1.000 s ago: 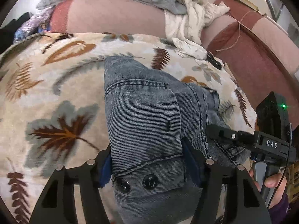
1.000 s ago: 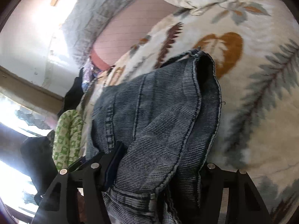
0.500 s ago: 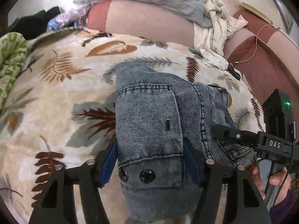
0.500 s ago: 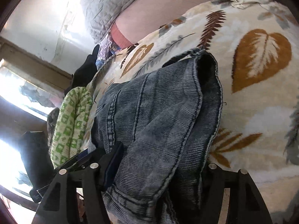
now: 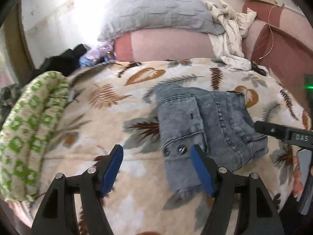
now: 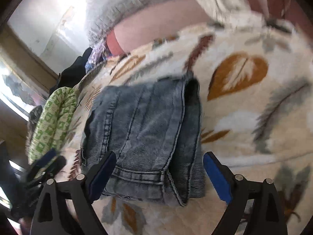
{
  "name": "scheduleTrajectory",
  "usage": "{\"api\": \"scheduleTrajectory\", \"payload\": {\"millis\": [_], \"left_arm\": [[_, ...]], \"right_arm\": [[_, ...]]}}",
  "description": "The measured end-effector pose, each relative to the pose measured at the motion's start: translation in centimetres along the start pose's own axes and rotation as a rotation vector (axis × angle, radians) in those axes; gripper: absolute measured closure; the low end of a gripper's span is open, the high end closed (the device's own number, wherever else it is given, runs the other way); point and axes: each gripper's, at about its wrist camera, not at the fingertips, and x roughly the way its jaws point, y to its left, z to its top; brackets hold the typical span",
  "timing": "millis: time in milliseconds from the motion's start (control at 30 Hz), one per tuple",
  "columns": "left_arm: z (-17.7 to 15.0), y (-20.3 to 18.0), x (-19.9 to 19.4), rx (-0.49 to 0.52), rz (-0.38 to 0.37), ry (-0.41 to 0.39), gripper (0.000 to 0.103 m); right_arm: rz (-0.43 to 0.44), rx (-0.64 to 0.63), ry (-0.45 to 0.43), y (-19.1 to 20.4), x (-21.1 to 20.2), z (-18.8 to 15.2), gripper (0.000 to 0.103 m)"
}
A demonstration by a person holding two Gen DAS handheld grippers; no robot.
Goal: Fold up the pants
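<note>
The blue denim pants (image 5: 207, 125) lie folded in a compact bundle on the leaf-patterned blanket (image 5: 109, 121). My left gripper (image 5: 156, 152) hangs just in front of them, its jaws opening; only blanket shows between the blue pads, and the right pad (image 5: 199, 168) overlaps the bundle's left edge. In the right wrist view the pants (image 6: 144, 129) lie between the fingers of my right gripper (image 6: 159, 156), whose jaws are opening wide, and the pads do not press on the fabric. The right gripper's finger (image 5: 273, 131) also shows at the bundle's right side.
A green-and-white patterned roll (image 5: 35, 129) lies along the blanket's left edge. At the back are a grey pillow (image 5: 156, 13), a crumpled white cloth (image 5: 230, 31) and a reddish padded backrest (image 5: 283, 54). Dark clothes (image 5: 64, 60) sit at the far left. A hand (image 5: 297, 182) holds the right gripper.
Both grippers let go of the pants and drew back and up. The bundle now rests on the blanket, and it has shifted to the right of the left gripper's gap.
</note>
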Motion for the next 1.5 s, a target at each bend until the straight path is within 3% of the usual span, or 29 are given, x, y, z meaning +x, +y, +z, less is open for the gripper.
{"api": "scheduleTrajectory", "payload": {"millis": [100,367,567,1233,1333,1500], "left_arm": [[-0.6,0.3,-1.3,0.011,0.069,-0.016,0.030],[-1.5,1.5,-4.1,-0.037,0.159,-0.064,0.030],[-1.6,2.4,-5.1,-0.055,0.179,-0.088,0.030],[-1.9,3.7,-6.8,-0.090,0.245,-0.161,0.029],[-2.0,3.8,-6.9,-0.102,0.253,-0.176,0.015],[-2.0,4.1,-6.9,-0.110,0.256,-0.188,0.015]], "right_arm": [[-0.022,-0.058,-0.097,1.8,-2.0,-1.7,0.009],[-0.073,-0.206,-0.251,6.3,-5.5,-5.5,0.006],[-0.121,-0.253,-0.331,8.1,-7.0,-6.6,0.003],[-0.138,-0.370,-0.383,12.5,-10.4,-8.1,0.001],[-0.140,-0.368,-0.380,12.8,-10.5,-7.9,0.001],[-0.146,-0.364,-0.358,12.9,-10.1,-7.7,0.001]]}}
